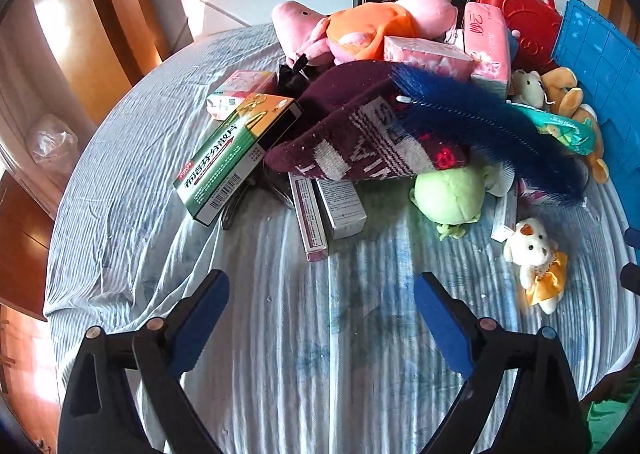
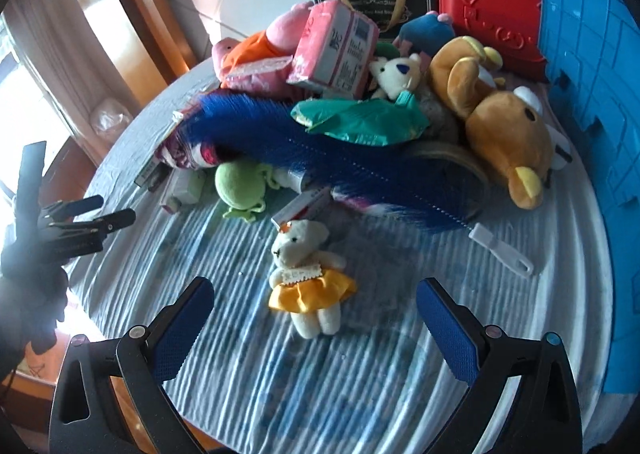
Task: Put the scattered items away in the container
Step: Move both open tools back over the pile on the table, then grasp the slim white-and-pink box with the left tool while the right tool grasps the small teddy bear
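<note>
My right gripper (image 2: pixel 314 318) gapes empty; little bear (image 2: pixel 306 274) lies lengthwise between, head away; blue brush (image 2: pixel 320 146) half-buries the pile beyond

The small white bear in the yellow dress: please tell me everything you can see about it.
The white bear is a small plush toy with pale fuzzy fur, dark eyes and nose, and an orange patch on its head. It wears a shiny yellow skirt and a white lace bib. It lies face up on the striped cloth, head toward the pile, legs toward the camera. It lies apart from the pile; only a small box reaches its head. Nothing grips it.
</note>
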Tool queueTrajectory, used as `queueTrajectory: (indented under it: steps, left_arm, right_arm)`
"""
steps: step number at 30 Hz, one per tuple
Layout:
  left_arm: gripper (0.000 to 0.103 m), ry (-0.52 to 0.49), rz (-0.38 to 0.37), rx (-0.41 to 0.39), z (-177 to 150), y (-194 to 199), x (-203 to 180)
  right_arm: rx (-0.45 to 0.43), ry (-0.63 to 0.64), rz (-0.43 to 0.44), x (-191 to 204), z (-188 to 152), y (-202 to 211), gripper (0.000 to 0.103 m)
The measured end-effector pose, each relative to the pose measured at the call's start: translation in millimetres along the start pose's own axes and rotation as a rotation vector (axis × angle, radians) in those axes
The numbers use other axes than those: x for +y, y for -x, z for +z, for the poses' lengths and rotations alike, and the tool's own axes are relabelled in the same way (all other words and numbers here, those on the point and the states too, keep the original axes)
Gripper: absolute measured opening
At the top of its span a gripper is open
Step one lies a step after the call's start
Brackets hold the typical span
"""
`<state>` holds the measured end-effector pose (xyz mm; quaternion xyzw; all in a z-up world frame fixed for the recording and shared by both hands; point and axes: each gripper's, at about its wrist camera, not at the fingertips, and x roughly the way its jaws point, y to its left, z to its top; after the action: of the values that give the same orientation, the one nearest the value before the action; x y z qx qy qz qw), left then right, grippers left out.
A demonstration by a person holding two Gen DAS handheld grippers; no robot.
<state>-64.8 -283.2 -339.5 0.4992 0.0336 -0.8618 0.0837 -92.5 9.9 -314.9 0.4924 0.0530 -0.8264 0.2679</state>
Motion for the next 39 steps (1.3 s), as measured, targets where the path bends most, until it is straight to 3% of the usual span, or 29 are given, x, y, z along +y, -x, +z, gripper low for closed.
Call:
queueTrajectory:
  steps: [3, 14, 17, 19, 20, 23, 27, 31, 35, 39]
  left_arm:
    - [0.093, -0.005, -0.007, 0.007, 4, -18, 8]
    - [0.068, -0.037, -0.034, 0.048, 20, -78, 20]
    - [0.050, -0.043, -0.040, 0.067, 23, -87, 20]
    - [0.024, -0.057, -0.054, 0.075, 23, -90, 18]
    - [0.019, -0.065, -0.057, 0.077, 23, -90, 16]
    - [0.019, -0.065, -0.071, 0.075, 21, -87, 17]
    - [0.018, -0.059, -0.078, 0.071, 15, -79, 21]
    - [0.017, -0.060, -0.082, 0.064, 8, -70, 24]
    - [0.017, -0.052, -0.085, 0.059, 5, -63, 24]
    - [0.017, -0.045, -0.088, 0.058, 2, -57, 24]
  right_arm:
    - [0.037, 0.002, -0.018, 6, -3, -24, 0.103]
    - [0.094, -0.018, -0.075, 15, -9, -67, 0.103]
    - [0.107, -0.023, -0.083, 16, -8, -76, 0.103]
    - [0.114, -0.022, -0.086, 16, -7, -81, 0.103]
    - [0.120, -0.021, -0.087, 17, -6, -84, 0.102]
    - [0.138, -0.013, -0.102, 20, -5, -94, 0.098]
    - [0.174, 0.000, -0.139, 20, -5, -109, 0.080]
    - [0.181, 0.026, -0.167, 23, -4, -115, 0.076]
    - [0.179, 0.031, -0.171, 23, -1, -112, 0.050]
    - [0.183, 0.037, -0.161, 26, -1, -107, 0.045]
